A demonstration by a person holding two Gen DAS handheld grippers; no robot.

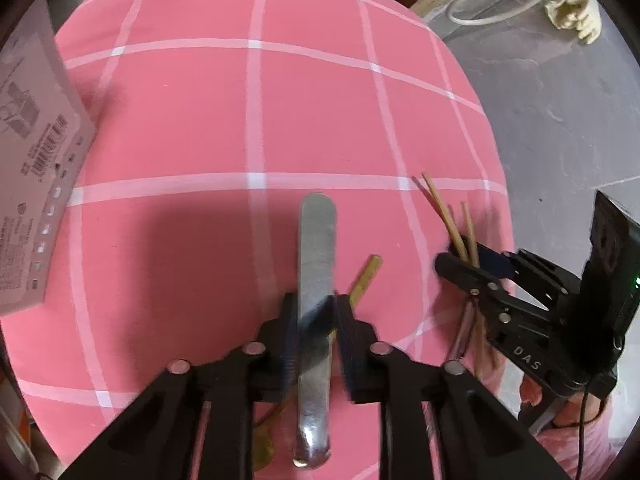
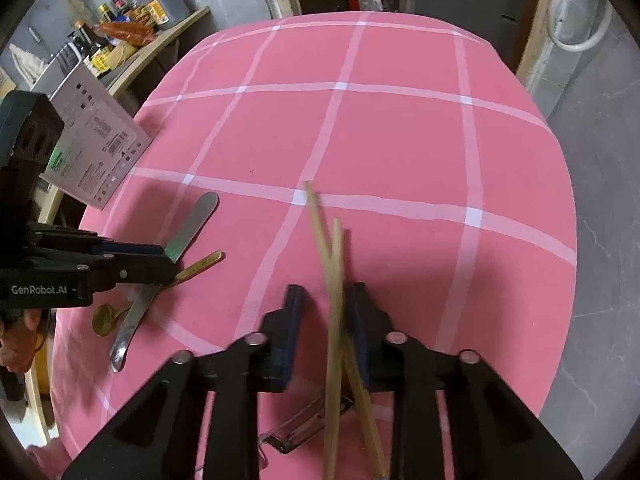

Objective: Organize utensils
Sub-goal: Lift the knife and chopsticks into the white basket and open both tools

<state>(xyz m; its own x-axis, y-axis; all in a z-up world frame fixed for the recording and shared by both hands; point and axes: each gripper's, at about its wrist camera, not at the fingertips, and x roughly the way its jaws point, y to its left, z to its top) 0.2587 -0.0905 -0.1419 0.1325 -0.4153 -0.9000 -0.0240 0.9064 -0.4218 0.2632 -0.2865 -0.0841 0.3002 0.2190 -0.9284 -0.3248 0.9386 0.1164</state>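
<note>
Pink white-checked tablecloth (image 2: 380, 140), silver utensil (image 1: 316, 248), seemingly tan chopsticks (image 2: 334, 264).

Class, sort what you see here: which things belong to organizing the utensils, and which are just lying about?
Belong to the job:
steel utensil
gold spoon
chopsticks
metal peeler

Lying about:
printed box
bottles
white hose

Shiny metal utensil (image 1: 316, 276), matt wooden chopsticks (image 2: 334, 280), soft pink cloth (image 1: 248, 112)
</note>
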